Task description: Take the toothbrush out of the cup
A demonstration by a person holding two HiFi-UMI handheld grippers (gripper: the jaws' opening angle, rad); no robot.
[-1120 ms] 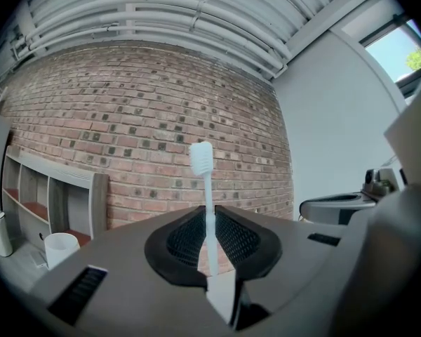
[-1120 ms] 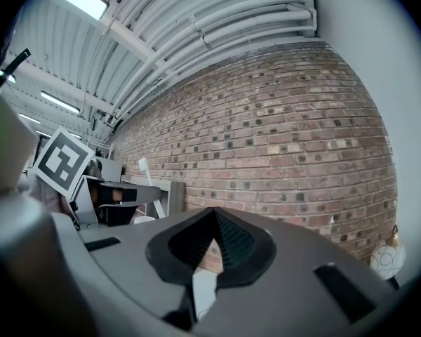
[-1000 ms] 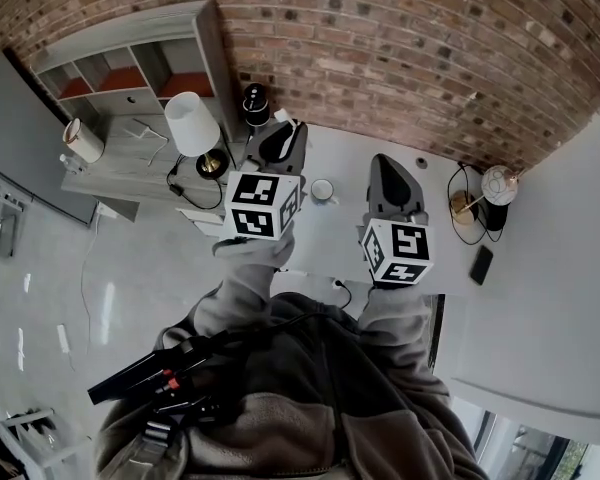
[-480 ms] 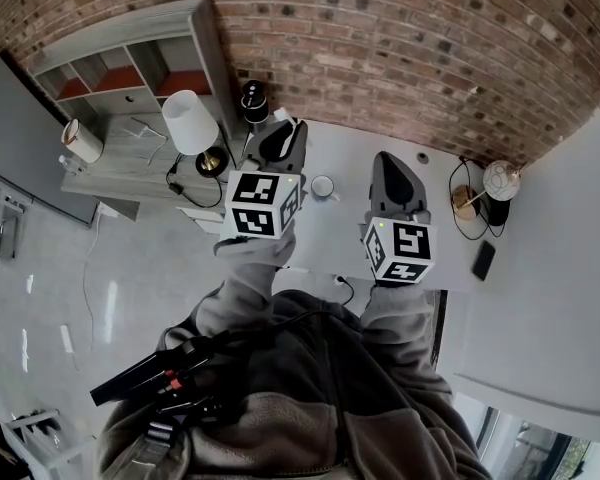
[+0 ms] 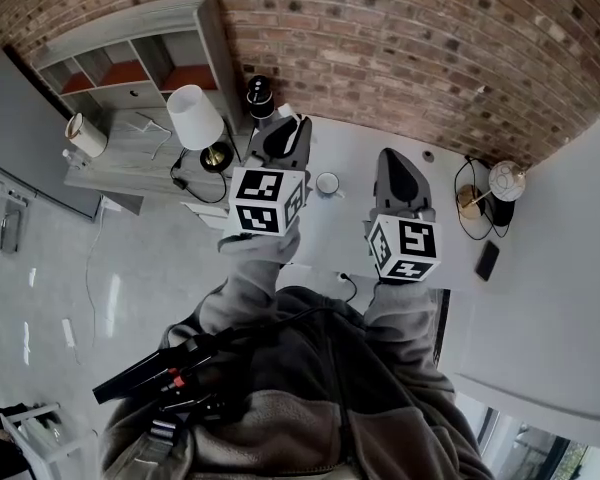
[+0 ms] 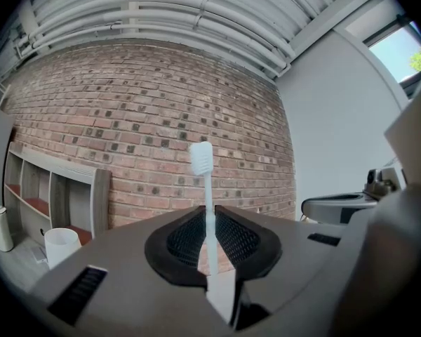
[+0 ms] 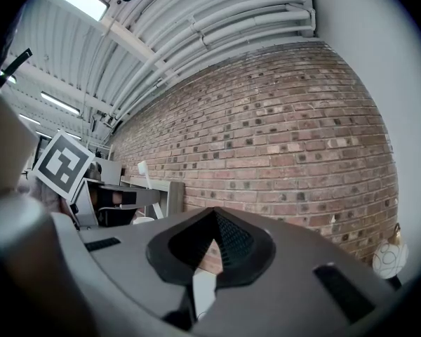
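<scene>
A white toothbrush (image 6: 208, 209) stands upright, bristles at the top, with my left gripper (image 6: 210, 248) shut on its handle. The gripper is held level in front of the brick wall. The right gripper view also shows the toothbrush (image 7: 146, 175) sticking up from the left gripper (image 7: 119, 201). In the head view the left gripper (image 5: 283, 128) is held up to the left of a small white cup (image 5: 327, 183) on the white table (image 5: 345, 148). My right gripper (image 5: 396, 160) hovers to the cup's right. Its jaws meet at the tips with nothing between them (image 7: 212, 220).
A white-shaded lamp (image 5: 195, 118) and a black speaker (image 5: 260, 96) stand at the left, beside a grey shelf unit (image 5: 130, 58). A round globe lamp (image 5: 507, 180) with its cable and a dark phone (image 5: 487, 260) lie at the table's right end. The brick wall (image 5: 400, 38) is behind.
</scene>
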